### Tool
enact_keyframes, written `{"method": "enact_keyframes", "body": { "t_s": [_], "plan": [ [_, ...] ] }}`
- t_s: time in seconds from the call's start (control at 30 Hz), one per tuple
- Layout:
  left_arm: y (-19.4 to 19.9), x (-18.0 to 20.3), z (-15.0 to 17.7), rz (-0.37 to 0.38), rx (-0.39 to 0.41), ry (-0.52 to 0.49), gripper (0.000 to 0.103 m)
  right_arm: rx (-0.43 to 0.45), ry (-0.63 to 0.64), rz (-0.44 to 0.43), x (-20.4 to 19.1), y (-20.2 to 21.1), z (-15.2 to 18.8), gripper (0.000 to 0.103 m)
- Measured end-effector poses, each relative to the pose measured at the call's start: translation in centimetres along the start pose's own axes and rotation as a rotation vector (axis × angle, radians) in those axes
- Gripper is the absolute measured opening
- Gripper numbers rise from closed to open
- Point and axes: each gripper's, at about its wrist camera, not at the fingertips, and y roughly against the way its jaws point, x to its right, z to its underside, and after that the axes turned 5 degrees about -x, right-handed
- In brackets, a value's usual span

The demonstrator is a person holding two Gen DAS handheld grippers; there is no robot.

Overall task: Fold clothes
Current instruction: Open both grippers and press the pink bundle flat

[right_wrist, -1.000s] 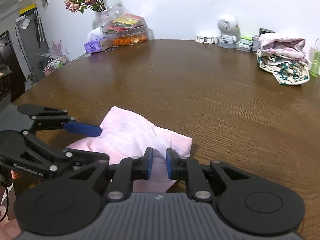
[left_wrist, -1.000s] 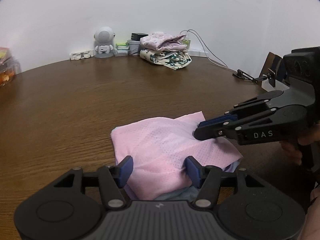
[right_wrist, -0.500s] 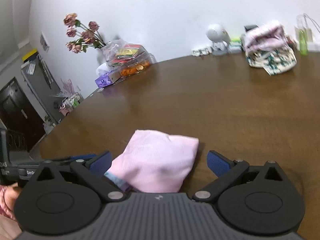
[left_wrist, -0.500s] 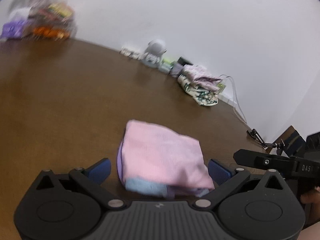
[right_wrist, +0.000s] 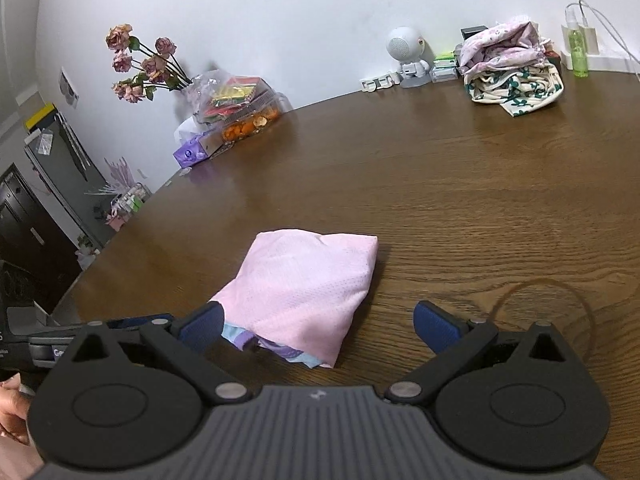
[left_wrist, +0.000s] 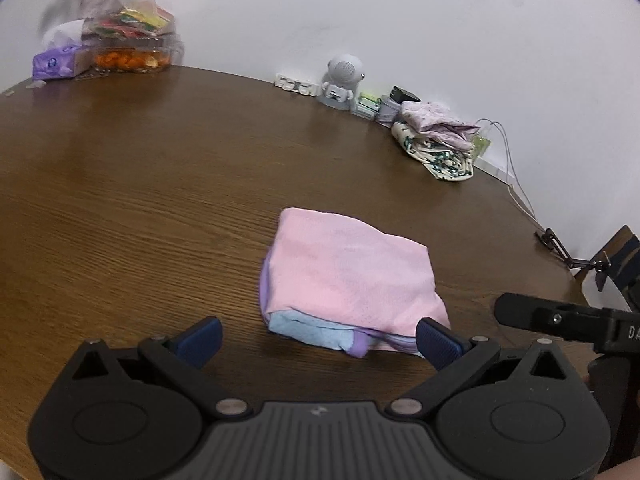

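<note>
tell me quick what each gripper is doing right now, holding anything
left gripper: open, jaws just opened, holding nothing; folded pink garment lies free.
right gripper: open, jaws just opened, holding nothing.

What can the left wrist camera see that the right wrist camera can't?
Only the left wrist view shows the black clip stand at the table's right edge and one arm of the right tongs.

Only the right wrist view shows the dried roses, the green spray bottle and the grey cabinet beside the table.

Both show the folded pink garment lying free on the wooden table, the white robot figure, the clothes pile, the snack box and the purple tissue box.
</note>
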Motion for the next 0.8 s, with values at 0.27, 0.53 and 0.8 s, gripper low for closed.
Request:
{"method": "enact_keyframes", "body": {
  "t_s": [0.27, 0.53, 0.8],
  "plan": [
    [0.33, 0.24, -0.17, -0.036, 0.01, -0.023, 0.103, -0.006, 0.025, 0.004, -0.4, 0.08, 0.22, 0.103],
    [0.25, 0.07, -0.23, -0.054, 0.008, -0.026, 0.103, -0.015, 0.02, 0.019, -0.41, -0.09, 0.18, 0.103],
    [0.01, -0.43, -0.47, -0.061, 0.002, -0.02, 0.103, -0.031, 0.015, 0.026, -0.39, -0.61, 0.19, 0.103]
  ]
}}
